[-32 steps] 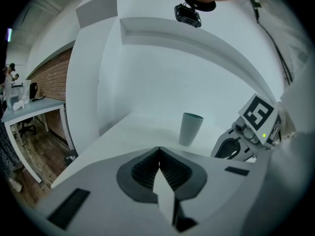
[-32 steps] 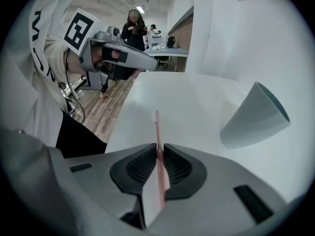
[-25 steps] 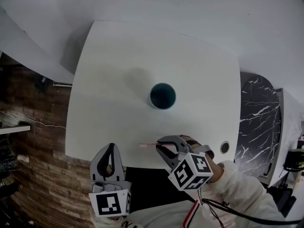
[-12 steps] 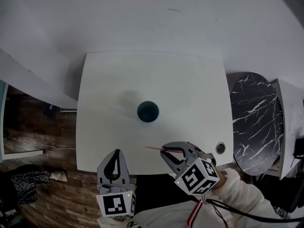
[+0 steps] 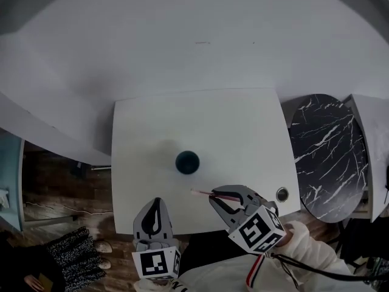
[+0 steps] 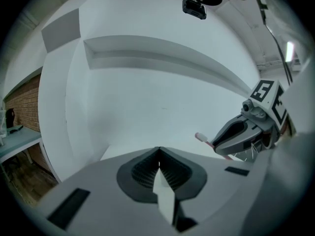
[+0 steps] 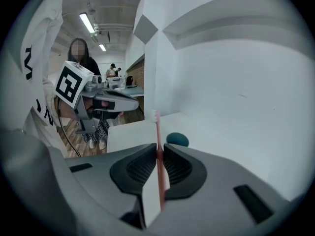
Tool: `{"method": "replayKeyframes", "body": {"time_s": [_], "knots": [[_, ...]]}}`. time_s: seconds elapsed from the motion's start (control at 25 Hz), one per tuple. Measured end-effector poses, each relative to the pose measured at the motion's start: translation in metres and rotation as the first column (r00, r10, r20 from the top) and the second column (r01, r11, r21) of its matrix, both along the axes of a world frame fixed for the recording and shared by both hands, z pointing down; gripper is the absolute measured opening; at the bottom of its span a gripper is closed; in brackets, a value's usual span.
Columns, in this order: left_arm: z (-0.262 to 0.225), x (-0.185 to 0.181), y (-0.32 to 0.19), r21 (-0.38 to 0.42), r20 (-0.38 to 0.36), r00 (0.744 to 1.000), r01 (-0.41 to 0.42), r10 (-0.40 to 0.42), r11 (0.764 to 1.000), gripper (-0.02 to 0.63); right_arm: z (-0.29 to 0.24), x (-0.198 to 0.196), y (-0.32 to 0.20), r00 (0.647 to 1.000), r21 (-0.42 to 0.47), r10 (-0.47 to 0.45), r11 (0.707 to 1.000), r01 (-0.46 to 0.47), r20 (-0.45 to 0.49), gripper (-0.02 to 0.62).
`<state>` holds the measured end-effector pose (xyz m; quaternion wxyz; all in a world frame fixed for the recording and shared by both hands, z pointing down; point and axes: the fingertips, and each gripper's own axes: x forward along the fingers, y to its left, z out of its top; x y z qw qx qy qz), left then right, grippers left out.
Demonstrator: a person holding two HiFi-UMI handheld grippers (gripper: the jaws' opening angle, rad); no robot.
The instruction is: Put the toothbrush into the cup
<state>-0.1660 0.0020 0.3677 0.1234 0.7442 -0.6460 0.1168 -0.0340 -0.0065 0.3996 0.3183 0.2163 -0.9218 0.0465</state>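
A pink toothbrush (image 7: 158, 136) is clamped between the jaws of my right gripper (image 5: 219, 194), its bristle head pointing left toward the left gripper. In the head view the toothbrush (image 5: 203, 193) hangs over the table's front part, a little to the right of and nearer than the dark teal cup (image 5: 187, 162), which stands upright mid-table. The cup (image 7: 177, 139) shows just beyond the right jaws. My left gripper (image 5: 155, 215) is shut with nothing in it, held at the table's front edge. From the left gripper view the toothbrush (image 6: 203, 138) sticks out of the right gripper (image 6: 216, 144).
The white square table (image 5: 243, 126) stands against a white wall. A small round grommet (image 5: 282, 194) sits near its front right corner. A black marble side table (image 5: 325, 151) is to the right, brick floor and clutter to the left. People stand far off in the right gripper view.
Both grippers have risen above the table, the right one carrying the toothbrush up with it. The head camera has pulled back, so table and cup look smaller.
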Motion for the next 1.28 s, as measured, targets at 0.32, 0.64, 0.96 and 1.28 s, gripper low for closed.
{"method": "replayKeyframes", "body": {"time_s": [0.32,0.64,0.96,1.28], "knots": [[-0.027,0.005,-0.017,0.040,0.015,1.000,-0.020,0.019,0.999,0.011,-0.053,0.010,-0.024,0.990,0.044,0.094,0.994,-0.099,0.105,0.051],[-0.036,0.002,-0.026,0.061,0.009,1.000,-0.012,0.011,0.998,0.011,-0.086,0.003,-0.046,0.969,0.087,0.134,0.984,-0.155,0.209,0.051],[-0.046,-0.001,-0.043,0.081,0.009,1.000,-0.007,0.006,0.997,0.011,-0.106,-0.013,-0.066,0.948,0.107,0.150,0.977,-0.187,0.282,0.051],[-0.050,-0.006,-0.059,0.087,0.007,1.000,-0.004,0.003,0.996,0.011,-0.117,-0.019,-0.084,0.908,0.119,0.193,0.960,-0.252,0.371,0.051]]}}
